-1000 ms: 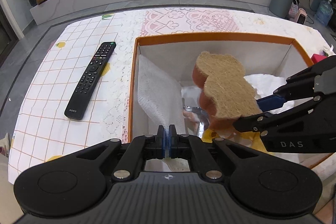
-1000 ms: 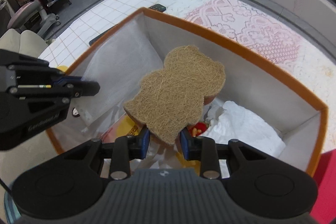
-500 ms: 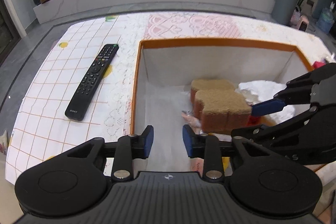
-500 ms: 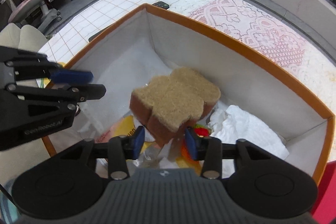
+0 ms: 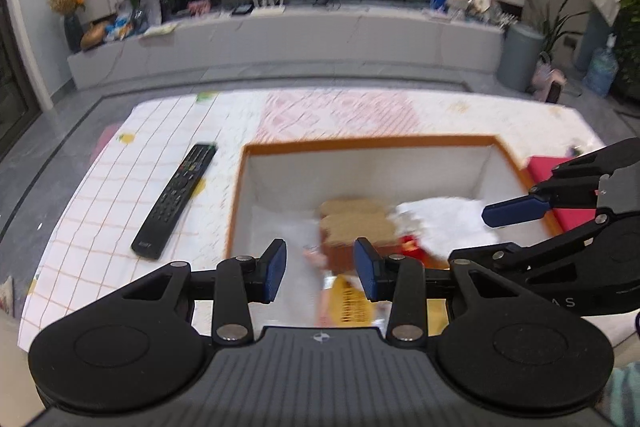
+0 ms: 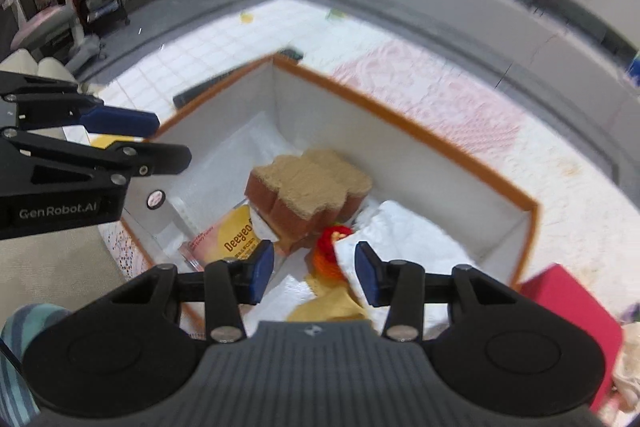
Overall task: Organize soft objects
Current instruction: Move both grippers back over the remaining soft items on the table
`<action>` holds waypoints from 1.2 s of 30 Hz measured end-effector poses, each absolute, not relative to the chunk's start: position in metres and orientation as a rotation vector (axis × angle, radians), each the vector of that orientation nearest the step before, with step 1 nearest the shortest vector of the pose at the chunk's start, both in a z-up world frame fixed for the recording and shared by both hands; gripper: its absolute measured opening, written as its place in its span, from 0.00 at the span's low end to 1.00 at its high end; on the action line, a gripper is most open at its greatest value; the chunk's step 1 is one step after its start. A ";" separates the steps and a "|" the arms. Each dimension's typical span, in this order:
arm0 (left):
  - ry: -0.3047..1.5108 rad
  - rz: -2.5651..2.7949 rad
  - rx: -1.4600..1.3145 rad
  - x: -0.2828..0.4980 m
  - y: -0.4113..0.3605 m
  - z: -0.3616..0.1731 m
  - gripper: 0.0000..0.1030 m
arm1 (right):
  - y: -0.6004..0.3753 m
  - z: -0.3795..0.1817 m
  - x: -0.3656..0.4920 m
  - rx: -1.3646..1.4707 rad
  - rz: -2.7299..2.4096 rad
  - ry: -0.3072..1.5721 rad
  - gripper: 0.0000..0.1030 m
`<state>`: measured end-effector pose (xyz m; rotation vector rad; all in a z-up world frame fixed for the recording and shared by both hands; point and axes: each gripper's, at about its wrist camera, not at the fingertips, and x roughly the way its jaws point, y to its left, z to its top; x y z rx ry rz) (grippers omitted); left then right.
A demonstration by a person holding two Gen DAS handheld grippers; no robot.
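Observation:
A bear-shaped brown sponge (image 6: 310, 185) lies inside the orange-rimmed white box (image 6: 404, 125), on a yellow packet (image 6: 236, 233) beside a white cloth (image 6: 404, 235) and a small red and orange soft toy (image 6: 330, 249). The sponge also shows in the left wrist view (image 5: 354, 223), in the box (image 5: 368, 143). My right gripper (image 6: 315, 273) is open and empty above the box's near edge. My left gripper (image 5: 321, 269) is open and empty above the box's near left part. A thin white mesh sheet (image 5: 280, 227) lies on the box floor at the left.
A black remote (image 5: 176, 201) lies on the chequered tablecloth left of the box. A red box (image 6: 568, 307) stands to the right of the orange-rimmed box. A long grey TV bench (image 5: 288, 39) runs behind the table.
The right gripper opened and let the sponge drop into the box. The left gripper opened and released the white mesh sheet. Both grippers rose and pulled back.

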<state>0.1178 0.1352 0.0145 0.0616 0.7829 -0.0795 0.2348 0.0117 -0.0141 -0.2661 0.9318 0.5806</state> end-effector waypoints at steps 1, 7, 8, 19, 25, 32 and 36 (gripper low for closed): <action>0.768 -0.092 0.061 0.113 0.130 0.017 0.44 | 0.006 -0.010 0.228 -0.262 0.570 0.913 0.45; 0.692 -0.142 0.066 0.085 0.097 0.029 0.44 | -0.037 0.011 0.180 -0.235 0.511 0.804 0.45; 0.677 -0.153 0.068 0.080 0.090 0.031 0.44 | -0.045 0.014 0.171 -0.237 0.491 0.791 0.45; 0.609 -0.271 0.081 0.044 0.030 0.031 0.44 | -0.148 0.022 0.100 -0.075 0.283 0.746 0.45; 0.624 -0.359 0.068 0.036 -0.007 0.018 0.44 | -0.196 0.008 0.067 -0.012 0.149 0.751 0.45; 0.674 -0.428 0.032 0.039 -0.043 -0.003 0.44 | -0.236 -0.013 0.048 0.013 0.024 0.779 0.51; 0.708 -0.444 0.041 0.046 -0.063 -0.016 0.44 | -0.256 -0.028 0.045 -0.008 -0.030 0.795 0.53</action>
